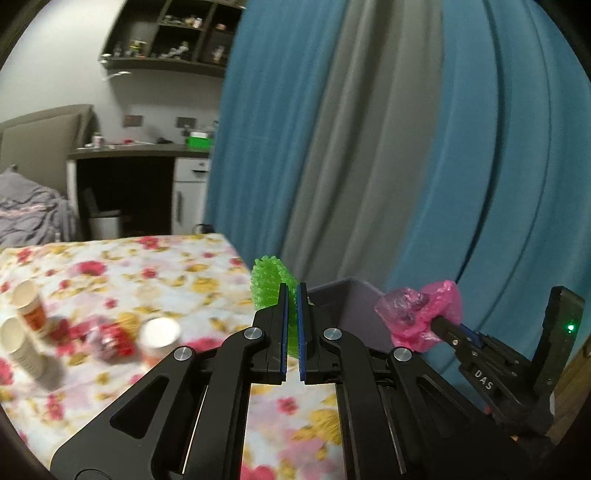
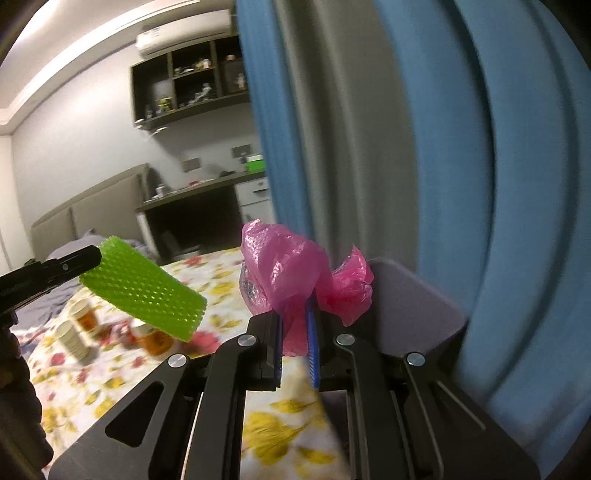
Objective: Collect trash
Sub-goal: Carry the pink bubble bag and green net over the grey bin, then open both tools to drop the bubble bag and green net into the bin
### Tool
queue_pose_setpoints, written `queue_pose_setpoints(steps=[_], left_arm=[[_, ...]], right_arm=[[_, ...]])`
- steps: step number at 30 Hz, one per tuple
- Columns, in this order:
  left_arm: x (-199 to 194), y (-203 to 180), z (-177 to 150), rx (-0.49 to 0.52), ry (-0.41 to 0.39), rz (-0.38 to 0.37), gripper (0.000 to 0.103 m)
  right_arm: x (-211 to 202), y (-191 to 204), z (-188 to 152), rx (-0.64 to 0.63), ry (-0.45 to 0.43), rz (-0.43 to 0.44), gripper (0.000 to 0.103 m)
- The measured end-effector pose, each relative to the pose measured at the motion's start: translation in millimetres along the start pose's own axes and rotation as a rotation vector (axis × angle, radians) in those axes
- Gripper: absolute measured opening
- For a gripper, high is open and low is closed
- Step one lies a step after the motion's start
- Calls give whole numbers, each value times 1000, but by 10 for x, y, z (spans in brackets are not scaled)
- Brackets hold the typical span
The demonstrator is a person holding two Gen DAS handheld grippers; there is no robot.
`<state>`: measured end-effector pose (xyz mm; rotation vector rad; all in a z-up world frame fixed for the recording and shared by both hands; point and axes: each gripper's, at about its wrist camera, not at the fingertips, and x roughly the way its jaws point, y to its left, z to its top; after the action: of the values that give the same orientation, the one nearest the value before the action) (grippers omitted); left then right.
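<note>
1. While both grippers hung over the far edge of the flowered surface (image 1: 155, 266), a grey bin (image 1: 347, 299) stood just past that edge against the blue and grey curtain (image 1: 369, 147); its inside was hidden in both views.
2. The left gripper (image 1: 292, 295) had its fingers pressed together on a strip of green textured foam (image 1: 267, 282), held up in the air near the bin.
3. The right gripper (image 2: 295, 321) pinched a crumpled pink plastic bag (image 2: 291, 266) between its fingers, just in front of the bin's wall.
4. On the surface stood paper cups (image 1: 27, 306), blurred, beside some red wrapper-like trash (image 1: 114, 339); what the cups held could not be told.
5. Only the right wrist view showed the foam's full curved length, a wall air conditioner (image 2: 184, 31) and a dark sleeve (image 2: 18, 398) at its left edge.
</note>
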<state>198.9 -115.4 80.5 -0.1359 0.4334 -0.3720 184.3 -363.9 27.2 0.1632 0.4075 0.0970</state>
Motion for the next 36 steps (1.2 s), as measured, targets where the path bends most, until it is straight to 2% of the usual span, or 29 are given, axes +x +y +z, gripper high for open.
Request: queue_pose_setpoints(steps=[8, 19, 36], left_arm=[[769, -374, 50, 19, 55, -59, 3], [1448, -543, -13, 13, 117, -79, 3], [1802, -570, -54, 3, 146, -89, 3]], right_arm=[[266, -386, 11, 39, 15, -60, 12], [578, -543, -21, 60, 58, -68, 12], [765, -626, -43, 74, 96, -59, 12]])
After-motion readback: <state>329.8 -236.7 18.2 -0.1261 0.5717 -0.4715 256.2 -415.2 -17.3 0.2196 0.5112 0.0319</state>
